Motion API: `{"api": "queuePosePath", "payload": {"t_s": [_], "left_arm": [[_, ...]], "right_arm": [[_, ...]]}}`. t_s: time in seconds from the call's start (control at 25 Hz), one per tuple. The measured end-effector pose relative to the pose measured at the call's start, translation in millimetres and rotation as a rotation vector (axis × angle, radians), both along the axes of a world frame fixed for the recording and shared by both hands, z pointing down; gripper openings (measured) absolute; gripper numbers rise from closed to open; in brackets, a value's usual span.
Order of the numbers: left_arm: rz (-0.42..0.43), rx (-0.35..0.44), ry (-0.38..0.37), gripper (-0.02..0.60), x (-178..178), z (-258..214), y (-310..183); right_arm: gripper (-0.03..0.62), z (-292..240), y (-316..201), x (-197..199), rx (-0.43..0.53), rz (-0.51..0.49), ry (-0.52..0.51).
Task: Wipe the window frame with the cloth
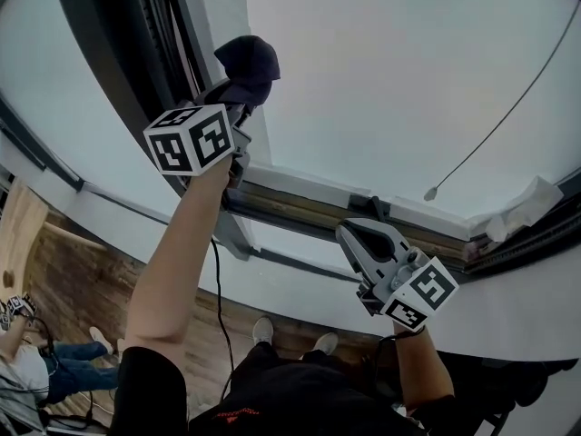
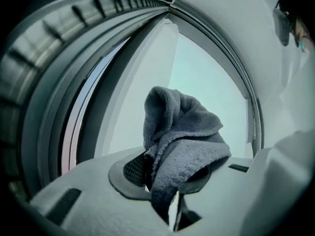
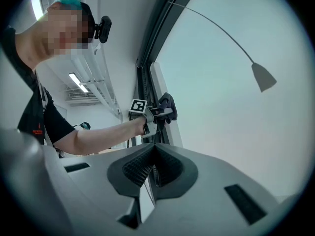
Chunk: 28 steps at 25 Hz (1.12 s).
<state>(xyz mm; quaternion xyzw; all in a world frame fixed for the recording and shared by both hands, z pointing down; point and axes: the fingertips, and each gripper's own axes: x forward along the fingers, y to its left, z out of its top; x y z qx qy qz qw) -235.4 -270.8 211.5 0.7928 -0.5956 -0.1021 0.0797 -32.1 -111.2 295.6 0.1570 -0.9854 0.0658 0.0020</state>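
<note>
Left gripper view: the left gripper point(image 2: 170, 181) has its jaws clenched on a bunched grey cloth point(image 2: 182, 141), which is raised beside the upright of the window frame point(image 2: 54, 87). Contact between cloth and frame cannot be confirmed. Right gripper view: the right gripper point(image 3: 152, 173) has its jaws pressed together with nothing between them. Head view places it low, near the bottom rail point(image 1: 300, 209), well apart from the cloth.

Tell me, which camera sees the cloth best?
The left gripper view. The cloth fills its middle, pinched in the left gripper, with its fuzzy weave clear. The head view shows only a dark lump by the window frame; the right gripper view shows it tiny and far off.
</note>
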Motion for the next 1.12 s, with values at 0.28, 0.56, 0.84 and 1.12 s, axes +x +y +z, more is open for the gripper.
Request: {"api": "queuePosePath", "payload": {"t_s": [0.28,0.56,0.84,1.12], "left_arm": [[0.020,-0.074,0.032,0.095,7,56,-5],[0.029,-0.145,0.059,0.095,11,111,-10],[0.038,-0.244,0.083,0.095,12,177,-17],[0.051,-0.316,0.086,0.095,17,221,-22]], "right_arm": [[0.003,20,-2,-1,-0.041,0.012,0.015],[0.003,40,-5,-2,-0.083,0.019,0.035],[0.003,56,-10,-4,-0.114,0.029,0.051],[0.003,70,-14,1,-0.143,0.049,0.064]]}}
